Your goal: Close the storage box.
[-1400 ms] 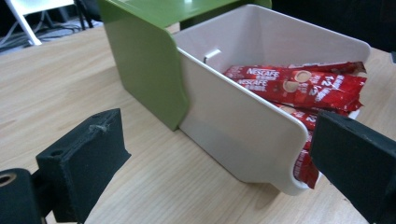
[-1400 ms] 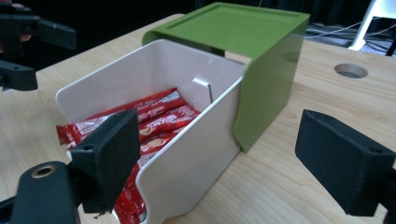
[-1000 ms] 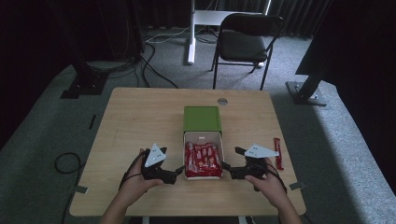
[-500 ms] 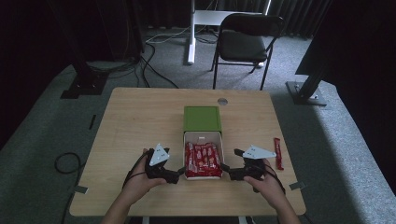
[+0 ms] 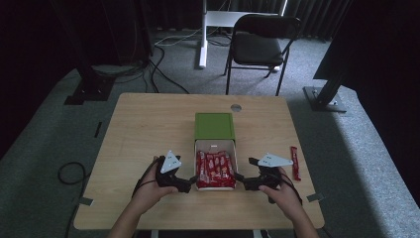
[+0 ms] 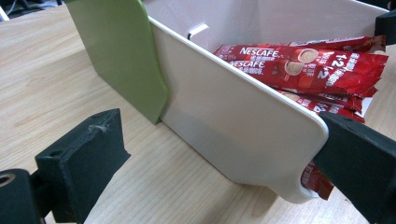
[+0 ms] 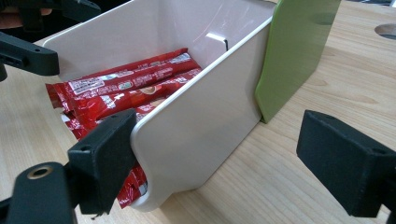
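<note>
One white drawer tray (image 5: 216, 145), one green sleeve (image 5: 214, 126), one loose red sachet (image 5: 295, 162).

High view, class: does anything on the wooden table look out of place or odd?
One red coffee sachet lies alone on the light wooden table, to the right of the right tool, apart from the white drawer tray holding the other red sachets. That tray sits pulled out of its green sleeve. Nothing looks spilled or damaged.

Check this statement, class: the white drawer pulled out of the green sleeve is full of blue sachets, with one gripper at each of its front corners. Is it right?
One detail is wrong: the sachets are red, not blue, as the left gripper view shows. The rest stands: the white drawer is pulled out of the green sleeve, with the left gripper and right gripper at its front corners.
</note>
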